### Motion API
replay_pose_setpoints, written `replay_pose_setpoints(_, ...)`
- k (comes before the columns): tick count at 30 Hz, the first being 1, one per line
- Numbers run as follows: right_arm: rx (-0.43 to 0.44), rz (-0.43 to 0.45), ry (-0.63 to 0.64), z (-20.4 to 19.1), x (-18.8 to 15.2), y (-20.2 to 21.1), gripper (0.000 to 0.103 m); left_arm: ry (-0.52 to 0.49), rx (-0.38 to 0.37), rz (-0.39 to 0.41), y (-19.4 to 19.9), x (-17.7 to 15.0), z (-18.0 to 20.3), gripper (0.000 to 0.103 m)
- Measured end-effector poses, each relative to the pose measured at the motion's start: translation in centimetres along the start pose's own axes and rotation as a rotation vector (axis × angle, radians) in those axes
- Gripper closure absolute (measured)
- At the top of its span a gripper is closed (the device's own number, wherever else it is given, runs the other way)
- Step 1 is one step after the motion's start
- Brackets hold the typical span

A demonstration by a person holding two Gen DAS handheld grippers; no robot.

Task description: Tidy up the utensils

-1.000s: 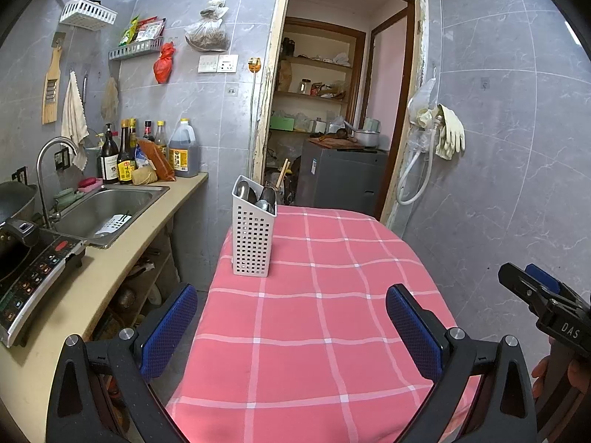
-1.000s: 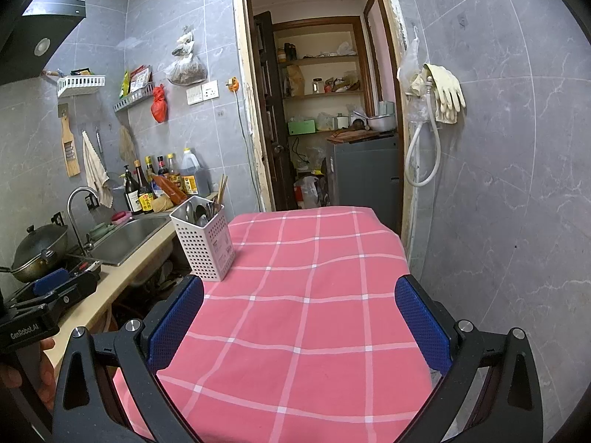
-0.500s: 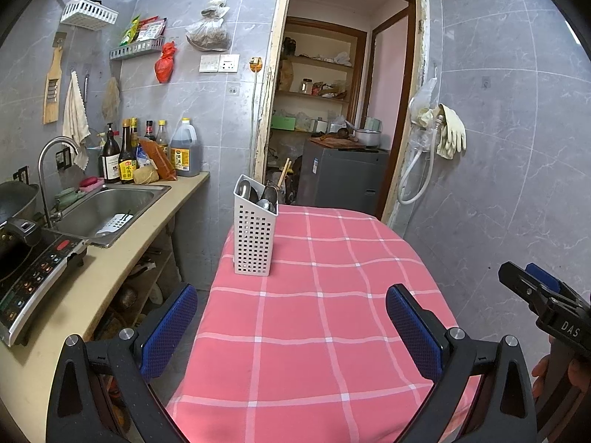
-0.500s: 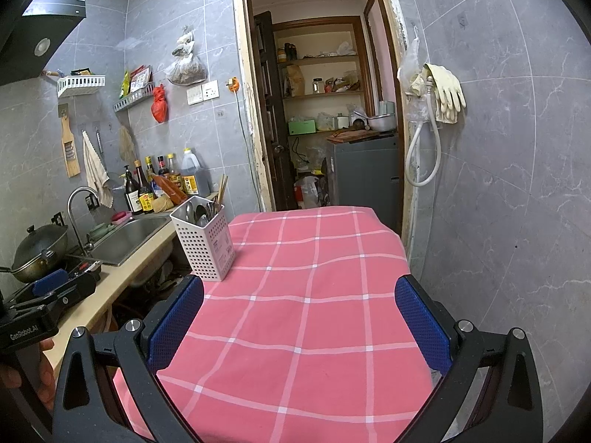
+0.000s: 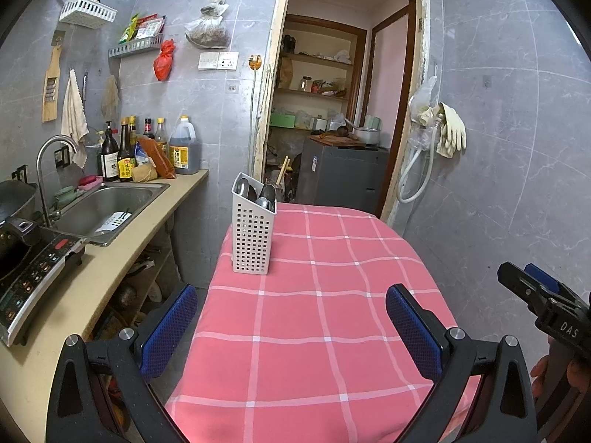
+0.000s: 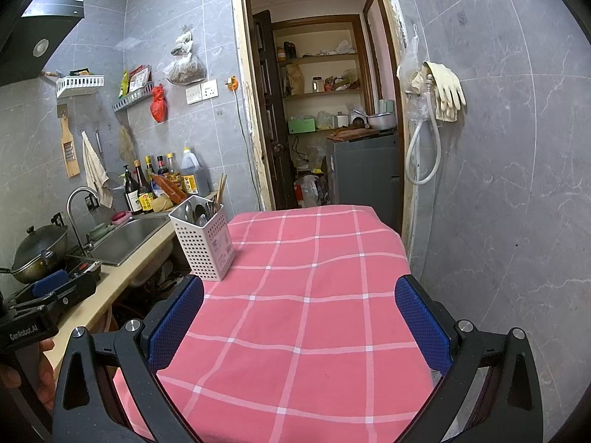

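Observation:
A white perforated utensil holder (image 5: 253, 234) (image 6: 203, 238) stands upright on the left side of the table (image 5: 325, 317) (image 6: 306, 302), which has a pink checked cloth. Spoons (image 5: 255, 193) (image 6: 195, 212) and chopsticks (image 6: 221, 188) stick out of it. My left gripper (image 5: 291, 326) hovers open over the table's near edge, well short of the holder, with nothing between its blue pads. My right gripper (image 6: 299, 326) is also open and empty above the near part of the cloth. Each gripper appears at the edge of the other's view, held by a hand (image 5: 554, 369).
A counter on the left carries a sink (image 5: 99, 210), a faucet (image 5: 48, 170), bottles (image 5: 147, 147), an induction cooker (image 5: 29, 277) and a wok (image 6: 37, 254). Behind the table is an open doorway with shelves (image 5: 317, 92). Gloves (image 5: 448, 133) and a hose hang on the right wall.
The left wrist view has crept slightly, so the holder sits a touch further right. The right gripper and the holder have stayed put. Both grippers remain open.

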State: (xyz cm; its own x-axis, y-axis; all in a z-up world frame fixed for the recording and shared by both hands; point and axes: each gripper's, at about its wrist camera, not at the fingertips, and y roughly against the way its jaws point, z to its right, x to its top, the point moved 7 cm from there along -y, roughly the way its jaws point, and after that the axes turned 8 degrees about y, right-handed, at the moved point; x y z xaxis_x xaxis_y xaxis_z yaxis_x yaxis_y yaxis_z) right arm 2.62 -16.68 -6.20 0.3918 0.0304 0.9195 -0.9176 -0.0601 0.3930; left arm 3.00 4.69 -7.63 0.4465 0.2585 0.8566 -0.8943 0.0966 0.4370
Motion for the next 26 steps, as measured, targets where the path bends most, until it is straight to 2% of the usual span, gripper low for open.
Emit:
replay_pose_setpoints(12,0.0,-0.01,0.005,-0.1,-0.2,0.0,0.001,-0.021,-0.01,0.005,0.1,0.2,1.0,0.0)
replay_pose_setpoints(26,0.002,-0.038,0.005,-0.3,-0.7,-1.1,0.001,0.003,0.05,-0.009,-1.0,0.4,0.4,0.0)
